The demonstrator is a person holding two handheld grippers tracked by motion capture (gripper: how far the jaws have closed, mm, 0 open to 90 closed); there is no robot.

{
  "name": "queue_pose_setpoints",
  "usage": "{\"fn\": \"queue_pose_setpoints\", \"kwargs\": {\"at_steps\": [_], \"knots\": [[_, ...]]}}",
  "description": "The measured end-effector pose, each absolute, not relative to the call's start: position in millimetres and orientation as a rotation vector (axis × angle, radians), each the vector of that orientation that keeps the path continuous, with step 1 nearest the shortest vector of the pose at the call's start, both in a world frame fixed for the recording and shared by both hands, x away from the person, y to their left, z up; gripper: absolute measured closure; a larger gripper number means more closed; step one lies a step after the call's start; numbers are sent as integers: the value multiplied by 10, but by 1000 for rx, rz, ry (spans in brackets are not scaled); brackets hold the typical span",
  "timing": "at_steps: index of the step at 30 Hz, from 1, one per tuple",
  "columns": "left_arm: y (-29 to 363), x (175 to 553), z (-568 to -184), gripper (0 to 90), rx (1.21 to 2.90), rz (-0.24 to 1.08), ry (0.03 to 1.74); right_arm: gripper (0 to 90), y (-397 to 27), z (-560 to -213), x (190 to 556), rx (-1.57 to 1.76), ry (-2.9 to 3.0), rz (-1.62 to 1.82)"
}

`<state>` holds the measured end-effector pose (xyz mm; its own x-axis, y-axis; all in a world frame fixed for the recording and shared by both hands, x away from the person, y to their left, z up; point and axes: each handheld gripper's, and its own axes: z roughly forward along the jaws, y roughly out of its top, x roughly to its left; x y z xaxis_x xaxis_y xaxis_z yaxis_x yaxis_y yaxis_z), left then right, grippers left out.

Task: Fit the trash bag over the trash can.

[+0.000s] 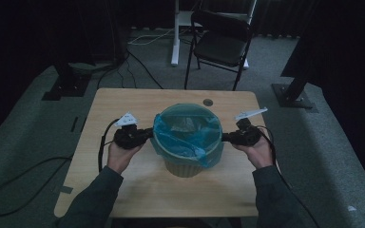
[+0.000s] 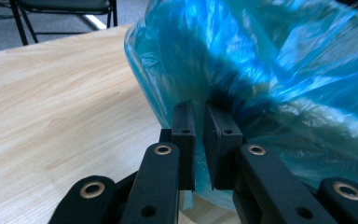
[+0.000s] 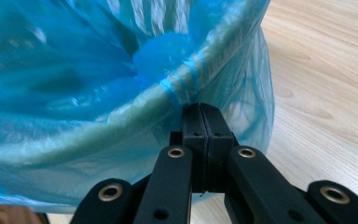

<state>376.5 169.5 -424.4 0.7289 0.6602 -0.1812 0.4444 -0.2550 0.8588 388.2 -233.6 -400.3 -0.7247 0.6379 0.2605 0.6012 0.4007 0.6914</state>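
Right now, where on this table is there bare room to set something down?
Free: the table strip behind the bin, beside the grommet hole, and the near edge between the sleeves. Crowded: both flanks of the bin, where the left gripper and right gripper sit.

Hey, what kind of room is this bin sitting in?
Probably a lab or recording room, not a home: a bare wooden table on grey carpet, a folding chair, loose cables on the floor, and dark curtains behind.
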Motion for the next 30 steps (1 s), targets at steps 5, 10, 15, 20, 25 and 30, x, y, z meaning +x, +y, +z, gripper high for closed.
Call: {"fn": "queue_pose_setpoints", "kwargs": {"at_steps": [5, 10, 15, 20, 25, 30], "knots": [[1767, 3769, -4238, 786, 1898, 284, 884, 872, -2296, -4034, 3887, 1137, 2599, 1187], [1928, 3710, -4167, 660, 1831, 275, 900, 748, -2386, -3952, 3841, 1144, 2551, 1224], [1995, 3575, -4079, 602, 1810, 235, 839, 708, -2442, -3862, 3784, 1128, 2529, 1259], [1976, 3450, -4047, 540, 1807, 154, 771, 692, -2502, -3816, 3736, 1129, 2503, 1279], [1879, 3401, -4075, 520, 1855, 138, 736, 738, -2514, -3806, 3737, 1128, 2508, 1319], [1884, 3398, -4098, 557, 1848, 114, 737, 801, -2516, -3802, 3729, 1116, 2521, 1346]]}}
